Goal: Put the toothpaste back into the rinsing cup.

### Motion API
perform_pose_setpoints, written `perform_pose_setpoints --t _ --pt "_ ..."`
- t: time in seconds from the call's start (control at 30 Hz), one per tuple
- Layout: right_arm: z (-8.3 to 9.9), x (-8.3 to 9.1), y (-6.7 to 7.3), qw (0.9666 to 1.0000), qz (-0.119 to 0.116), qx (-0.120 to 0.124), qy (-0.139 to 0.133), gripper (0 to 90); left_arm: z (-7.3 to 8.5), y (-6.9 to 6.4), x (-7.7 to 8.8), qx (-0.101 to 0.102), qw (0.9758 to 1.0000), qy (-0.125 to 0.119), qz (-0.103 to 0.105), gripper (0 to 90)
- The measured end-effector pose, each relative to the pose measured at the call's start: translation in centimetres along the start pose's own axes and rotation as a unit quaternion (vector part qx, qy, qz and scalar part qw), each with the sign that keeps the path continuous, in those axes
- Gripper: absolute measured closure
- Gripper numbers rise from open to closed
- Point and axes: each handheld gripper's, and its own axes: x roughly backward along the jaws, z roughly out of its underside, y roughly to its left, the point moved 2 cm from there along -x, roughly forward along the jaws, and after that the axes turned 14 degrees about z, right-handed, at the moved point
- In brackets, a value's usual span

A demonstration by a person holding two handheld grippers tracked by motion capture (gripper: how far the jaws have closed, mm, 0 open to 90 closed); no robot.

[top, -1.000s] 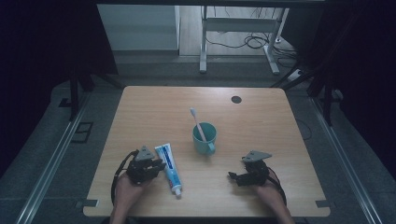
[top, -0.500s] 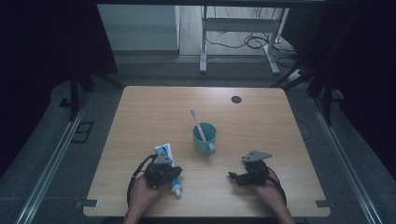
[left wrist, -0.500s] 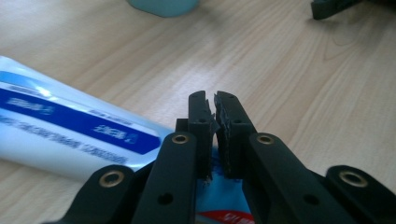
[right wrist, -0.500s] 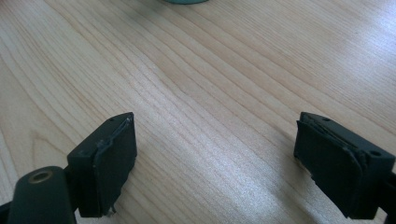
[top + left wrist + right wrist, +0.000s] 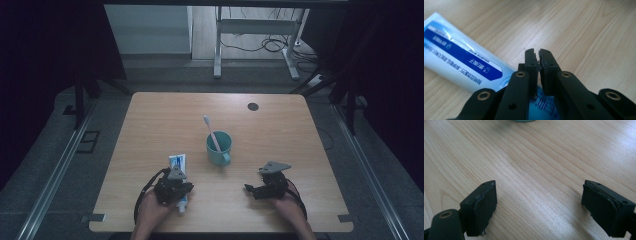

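The table [image 5: 150, 125] carries everything here, pale wood with a dark round plug [image 5: 253, 106] near its far edge. My forearms are cut off at the bottom of the high view.

The cup [image 5: 219, 148] stands mid-table, teal, handle toward me, with a toothbrush [image 5: 210, 129] leaning out of it. In the right gripper view just a sliver of its base peeks in at the top edge.

The tube [image 5: 461, 57] lies flat near the front edge, left of the cup. My left gripper [image 5: 173, 186] sits over its near end and hides that end. The tube's blue band bears white print, too small and slanted for me to read.

My left gripper's jaws are clenched, tips almost touching, tube beneath them; whether they pinch it I cannot tell.

My right gripper [image 5: 539, 207] is released, jaws wide over bare wood, well apart from the cup.
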Motion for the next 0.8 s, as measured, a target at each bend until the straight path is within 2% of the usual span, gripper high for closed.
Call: perform_pose_setpoints --t 0.2,0.4,0.53,0.7,0.8 --pt "0.0 0.0 0.0 1.0000 0.000 0.000 0.000 13.3 0.3 0.2 0.1 0.004 0.9998 0.015 -0.014 84.1" --pt "0.0 0.0 0.0 1.0000 0.000 0.000 0.000 13.3 0.8 0.7 0.9 0.005 0.9992 0.025 -0.029 82.3" --pt "0.0 0.0 0.0 1.0000 0.000 0.000 0.000 13.3 1.4 1.2 1.7 0.011 0.9983 0.034 -0.047 81.9" --pt "0.0 0.0 0.0 1.0000 0.000 0.000 0.000 13.2 1.9 1.6 2.5 0.021 0.9975 0.032 -0.060 80.6" --pt "0.0 0.0 0.0 1.0000 -0.002 0.001 0.000 13.2 1.8 1.6 2.6 0.018 0.9979 0.027 -0.056 78.2"
